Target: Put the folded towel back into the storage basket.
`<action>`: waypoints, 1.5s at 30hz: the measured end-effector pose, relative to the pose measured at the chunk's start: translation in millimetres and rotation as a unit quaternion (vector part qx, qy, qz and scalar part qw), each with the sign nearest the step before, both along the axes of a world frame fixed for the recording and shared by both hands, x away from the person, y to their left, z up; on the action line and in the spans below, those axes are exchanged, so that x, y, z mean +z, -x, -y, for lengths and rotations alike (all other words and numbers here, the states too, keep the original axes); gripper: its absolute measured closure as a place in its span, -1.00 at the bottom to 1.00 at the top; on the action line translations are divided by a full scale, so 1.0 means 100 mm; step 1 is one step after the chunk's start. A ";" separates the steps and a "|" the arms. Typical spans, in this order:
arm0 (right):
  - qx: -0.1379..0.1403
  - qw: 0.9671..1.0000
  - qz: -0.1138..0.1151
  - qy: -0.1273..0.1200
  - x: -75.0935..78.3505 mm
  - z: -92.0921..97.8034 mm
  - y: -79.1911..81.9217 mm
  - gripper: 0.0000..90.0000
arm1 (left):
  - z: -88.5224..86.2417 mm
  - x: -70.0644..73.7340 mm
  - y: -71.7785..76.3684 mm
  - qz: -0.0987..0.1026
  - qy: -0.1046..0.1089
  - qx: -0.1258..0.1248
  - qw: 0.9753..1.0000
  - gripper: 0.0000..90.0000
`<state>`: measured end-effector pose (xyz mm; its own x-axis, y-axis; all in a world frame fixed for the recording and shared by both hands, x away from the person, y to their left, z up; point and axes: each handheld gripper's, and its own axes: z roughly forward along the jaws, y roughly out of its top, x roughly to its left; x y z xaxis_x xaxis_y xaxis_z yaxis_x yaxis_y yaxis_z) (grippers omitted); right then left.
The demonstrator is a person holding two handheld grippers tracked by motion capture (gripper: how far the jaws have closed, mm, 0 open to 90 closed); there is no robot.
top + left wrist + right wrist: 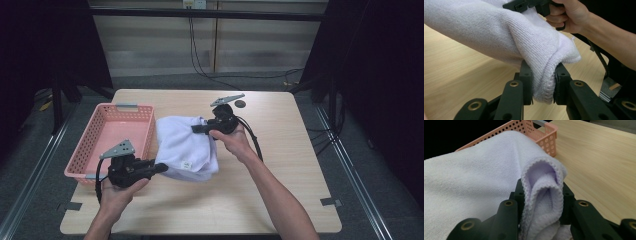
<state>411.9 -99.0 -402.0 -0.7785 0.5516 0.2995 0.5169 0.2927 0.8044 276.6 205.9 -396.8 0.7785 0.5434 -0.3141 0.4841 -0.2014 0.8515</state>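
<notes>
Both grippers are pinching the white towel by opposite edges — a two-point hold that is likely keeping the folded layers together for carrying. The left gripper is squeezing a bunched near corner; the right gripper is clamping a doubled, stitched hem at the far side. The towel is soft, looped terry, sagging on the wooden table just right of the pink perforated basket — probably its destination.
</notes>
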 end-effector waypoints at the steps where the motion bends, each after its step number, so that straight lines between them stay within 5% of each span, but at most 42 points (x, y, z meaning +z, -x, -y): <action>1: 0.002 1.000 0.000 0.001 0.01 -0.02 -0.01 0.52 | -0.01 0.01 0.01 0.002 -0.001 0.002 1.000 0.65; 19: 0.031 0.999 0.022 0.002 0.51 -0.61 -0.27 0.52 | -0.57 0.35 -0.05 0.029 0.025 0.053 0.998 0.65; 39: 0.073 0.997 0.007 0.007 0.70 -1.52 -0.57 0.52 | -1.38 0.49 -0.05 0.035 0.025 0.120 0.992 0.66; 45: 0.073 0.997 -0.009 0.020 0.63 -1.86 -0.62 0.52 | -1.68 0.37 -0.08 0.011 0.022 0.151 0.988 0.66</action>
